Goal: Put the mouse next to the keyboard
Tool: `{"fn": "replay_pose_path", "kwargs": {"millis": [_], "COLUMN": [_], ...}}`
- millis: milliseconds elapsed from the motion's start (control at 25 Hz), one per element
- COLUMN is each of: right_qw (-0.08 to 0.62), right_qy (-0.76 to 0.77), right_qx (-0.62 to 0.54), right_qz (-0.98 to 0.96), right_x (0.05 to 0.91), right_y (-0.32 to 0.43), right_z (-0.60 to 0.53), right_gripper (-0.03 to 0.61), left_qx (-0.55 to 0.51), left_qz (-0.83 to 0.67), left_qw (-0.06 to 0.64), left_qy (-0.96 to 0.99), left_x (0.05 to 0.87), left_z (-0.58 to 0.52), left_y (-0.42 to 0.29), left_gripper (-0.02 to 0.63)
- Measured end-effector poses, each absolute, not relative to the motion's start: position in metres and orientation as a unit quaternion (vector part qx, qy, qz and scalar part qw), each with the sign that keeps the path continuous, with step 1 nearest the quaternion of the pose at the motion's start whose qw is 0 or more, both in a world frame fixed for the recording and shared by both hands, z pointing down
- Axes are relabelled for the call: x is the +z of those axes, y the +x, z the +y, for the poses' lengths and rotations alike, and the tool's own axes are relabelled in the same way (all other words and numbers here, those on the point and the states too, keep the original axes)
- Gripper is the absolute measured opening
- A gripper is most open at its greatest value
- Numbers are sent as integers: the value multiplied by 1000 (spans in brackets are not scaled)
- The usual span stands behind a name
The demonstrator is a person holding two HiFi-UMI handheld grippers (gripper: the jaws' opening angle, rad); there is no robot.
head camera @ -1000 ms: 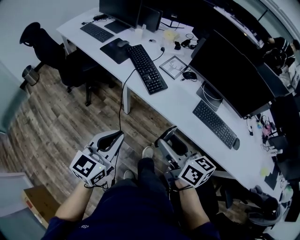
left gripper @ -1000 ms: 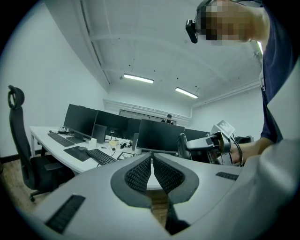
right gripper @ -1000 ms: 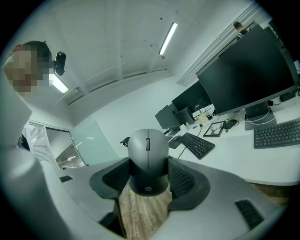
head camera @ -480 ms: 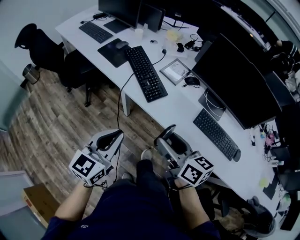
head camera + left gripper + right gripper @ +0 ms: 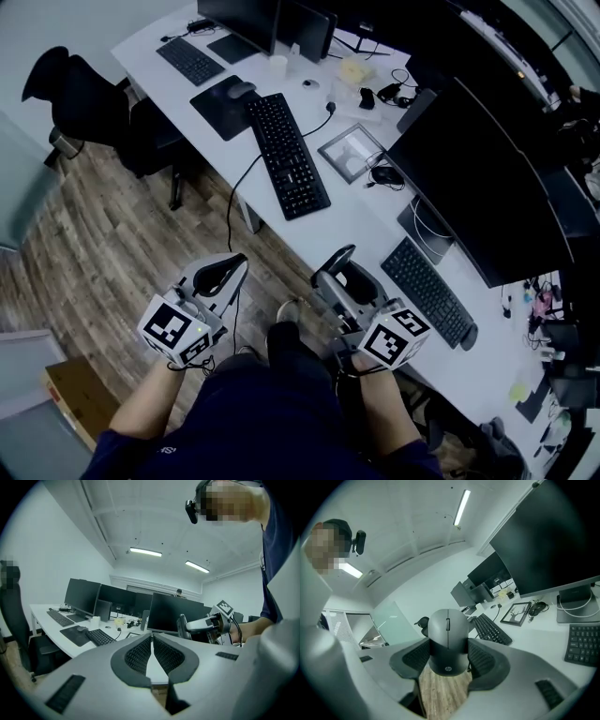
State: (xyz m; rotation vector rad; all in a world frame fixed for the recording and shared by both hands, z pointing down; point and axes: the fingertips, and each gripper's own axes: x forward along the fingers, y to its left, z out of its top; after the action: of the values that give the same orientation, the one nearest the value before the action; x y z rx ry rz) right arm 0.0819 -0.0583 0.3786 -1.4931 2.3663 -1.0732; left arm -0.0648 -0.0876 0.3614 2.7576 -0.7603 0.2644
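I am holding the mouse [image 5: 447, 634] in my right gripper [image 5: 448, 657], with both pads pressing on its sides and its front end sticking up out of the jaws. My left gripper [image 5: 152, 637] is squeezed shut with nothing in it. Both grippers are hanging over the wood floor [image 5: 122, 234], just off the edge of the desk [image 5: 361, 220], so the mouse is in the air and not on the desk yet. I am thinking this is the carry step, with the putting down not yet done. There are two keyboards close by, a near one [image 5: 427, 292] on my right and another one [image 5: 286, 155] further off, and I cannot tell which is meant. Next I am needing to reach over the desk, lower the mouse flat onto bare desk just beside a keyboard, then let go.
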Motion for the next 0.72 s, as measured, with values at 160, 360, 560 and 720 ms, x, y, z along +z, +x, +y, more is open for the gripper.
{"fn": "replay_pose_path", "kwargs": {"millis": [160,360,560,720], "right_qw": [66,54,38,24], "right_qy": [-491,-485,-483,-482], "right_qx": [-361,-366,-371,-378], "right_qz": [790,792,793,790], "right_x": [384,395,409,423], "right_y": [101,121,139,149], "right_z": [-78,-100,-118,-129], "right_gripper": [255,255,255,255], "left_qx": [97,101,104,109], "left_qz": [-269,-276,-283,-289], "left_qw": [138,140,142,145], "left_qy": [948,946,943,940], "left_x": [366,370,376,382], "left_z": [-105,-127,-144,-155], "left_y": [-46,-25,-9,0], "left_gripper": [43,43,43,43]}}
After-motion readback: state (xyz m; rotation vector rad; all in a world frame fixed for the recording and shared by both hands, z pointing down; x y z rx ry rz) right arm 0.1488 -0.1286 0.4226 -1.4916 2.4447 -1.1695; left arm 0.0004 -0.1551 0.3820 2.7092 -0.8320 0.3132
